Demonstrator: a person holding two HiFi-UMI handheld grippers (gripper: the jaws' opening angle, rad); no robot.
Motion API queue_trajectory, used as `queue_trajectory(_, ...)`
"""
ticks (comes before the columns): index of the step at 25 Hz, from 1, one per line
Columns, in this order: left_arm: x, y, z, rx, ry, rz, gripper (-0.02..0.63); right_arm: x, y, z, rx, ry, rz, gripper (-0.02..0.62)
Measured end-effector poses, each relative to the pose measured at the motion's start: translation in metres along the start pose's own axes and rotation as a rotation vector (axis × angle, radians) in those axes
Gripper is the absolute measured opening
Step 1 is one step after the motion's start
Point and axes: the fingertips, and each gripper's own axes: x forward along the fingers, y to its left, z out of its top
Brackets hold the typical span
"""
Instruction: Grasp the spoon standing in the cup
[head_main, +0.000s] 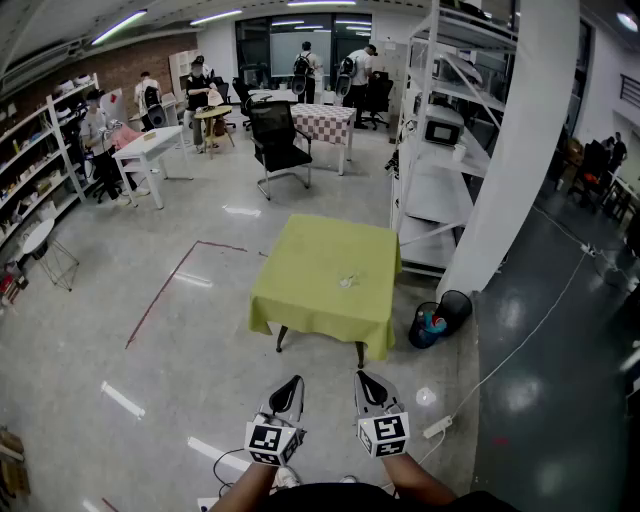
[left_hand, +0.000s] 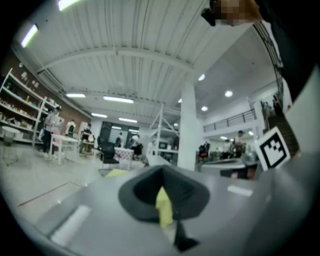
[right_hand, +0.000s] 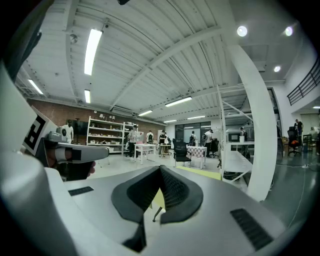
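Observation:
A table with a yellow-green cloth (head_main: 300, 300) stands a few steps ahead of me in the head view. Near its middle lies a small pale thing (head_main: 348, 281), too small to tell as a cup or a spoon. My left gripper (head_main: 292, 382) and right gripper (head_main: 363, 379) are held side by side low in the view, well short of the table, both shut and empty. In the left gripper view the jaws (left_hand: 161, 172) meet at the tip, with the yellow cloth (left_hand: 164, 207) showing behind them. The right gripper's jaws (right_hand: 160, 170) are likewise closed, pointing level toward the table (right_hand: 202, 173).
Two dark bins (head_main: 440, 318) sit at the table's right corner beside a white pillar (head_main: 510, 150) and metal shelving (head_main: 440, 160). A power strip and cable (head_main: 437, 428) lie on the floor to my right. A black office chair (head_main: 278, 140) and several people stand farther back.

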Motion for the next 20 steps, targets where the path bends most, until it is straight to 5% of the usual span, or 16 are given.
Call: queue_trajectory(20, 0.014, -0.024, -0.003, 0.051, 0.024, 0.022, 0.006, -0.01, -0.023, 0.011, 0.023, -0.062, 0.05, 0.006)
